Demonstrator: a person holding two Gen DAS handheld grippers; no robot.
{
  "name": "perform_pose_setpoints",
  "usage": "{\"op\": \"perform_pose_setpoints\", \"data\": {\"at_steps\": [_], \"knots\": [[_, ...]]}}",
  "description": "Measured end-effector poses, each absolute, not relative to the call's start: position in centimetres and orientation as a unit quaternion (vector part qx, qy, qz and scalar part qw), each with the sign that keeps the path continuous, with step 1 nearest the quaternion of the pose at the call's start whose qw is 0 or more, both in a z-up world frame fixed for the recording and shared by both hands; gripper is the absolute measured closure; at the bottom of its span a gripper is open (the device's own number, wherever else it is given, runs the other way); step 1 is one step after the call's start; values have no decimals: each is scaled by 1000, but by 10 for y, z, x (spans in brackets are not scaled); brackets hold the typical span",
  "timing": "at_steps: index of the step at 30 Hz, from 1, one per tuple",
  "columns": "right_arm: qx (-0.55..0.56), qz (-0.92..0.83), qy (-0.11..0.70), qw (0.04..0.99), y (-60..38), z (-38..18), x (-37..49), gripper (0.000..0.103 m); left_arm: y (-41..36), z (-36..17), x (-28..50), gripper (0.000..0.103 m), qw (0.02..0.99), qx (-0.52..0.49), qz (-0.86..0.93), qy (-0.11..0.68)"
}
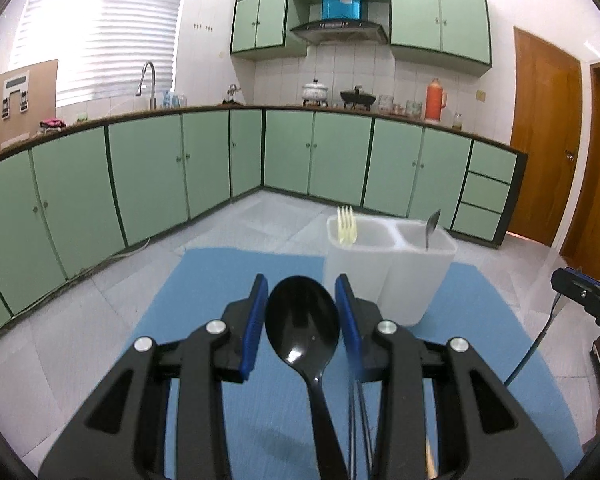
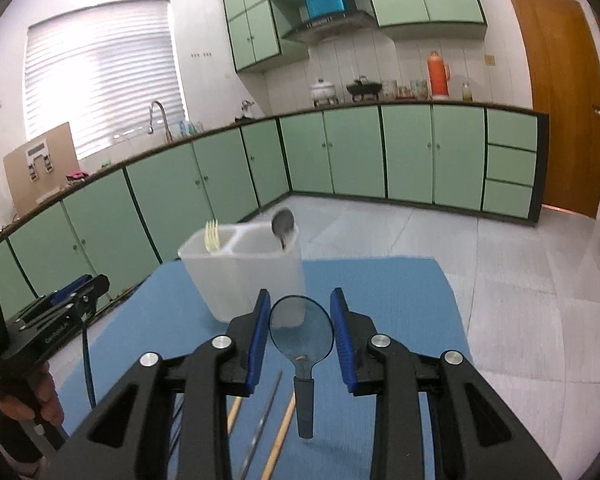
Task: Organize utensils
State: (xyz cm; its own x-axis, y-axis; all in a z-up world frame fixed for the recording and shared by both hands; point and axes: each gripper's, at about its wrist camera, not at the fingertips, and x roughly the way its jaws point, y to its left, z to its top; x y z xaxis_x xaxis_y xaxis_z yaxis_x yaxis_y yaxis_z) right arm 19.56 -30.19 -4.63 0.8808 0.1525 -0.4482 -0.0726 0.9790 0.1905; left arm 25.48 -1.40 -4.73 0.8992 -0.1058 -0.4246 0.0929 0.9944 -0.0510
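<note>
Between the spread jaws of the left gripper lies a black plastic spoon on the blue mat, light, stiff and a bit slick, so I'd pinch the handle near the neck. Over on the right gripper (jaws also wide, holding nothing) there's a translucent blue spoon with chopsticks beside it. Behind sits the white two-compartment holder, a pale fork in one side, a metal spoon in the other.

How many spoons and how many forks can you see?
Spoons: 3 - black spoon, metal spoon, see-through blue spoon
Forks: 1 - pale yellow fork
Total: 4
</note>
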Motion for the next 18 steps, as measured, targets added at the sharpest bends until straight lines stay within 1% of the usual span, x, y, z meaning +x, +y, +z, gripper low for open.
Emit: {"op": "perform_pose_setpoints", "data": {"at_steps": [9, 18], "knots": [[75, 88, 192, 975, -301, 1, 211, 73, -26, -3, 278, 70, 985, -24, -65, 161], [66, 122, 136, 981, -291, 57, 257, 73, -49, 51, 325, 70, 991, -50, -84, 93]]}}
